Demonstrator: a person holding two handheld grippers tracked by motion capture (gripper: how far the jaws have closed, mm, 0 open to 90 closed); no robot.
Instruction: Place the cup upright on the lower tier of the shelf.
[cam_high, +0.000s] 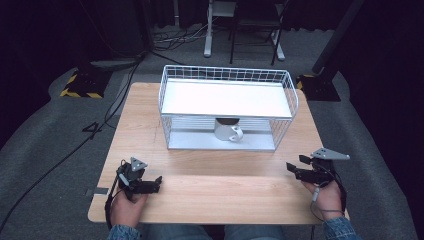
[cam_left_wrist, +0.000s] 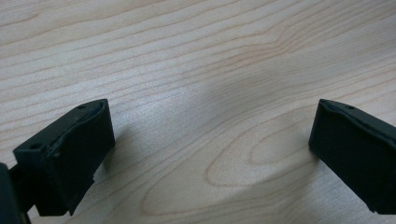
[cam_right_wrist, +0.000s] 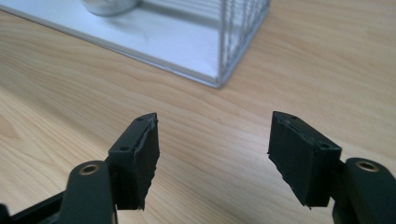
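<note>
A: While both wait low on the surface (cam_high: 210, 192), where's the mug (cam_high: 228, 131)?

B: Ahead of the right hand-held gripper (cam_high: 296, 168), inside the wire rack (cam_high: 226, 107), lower tier, handle facing us.

A: Jaws?

B: Wide on both, holding nothing. Left hand-held gripper (cam_high: 156, 183) points inward. I'd approach level (under the shelf), aiming for the handle.

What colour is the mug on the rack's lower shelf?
Silver-grey metal mug, clearest in the high view.
</note>
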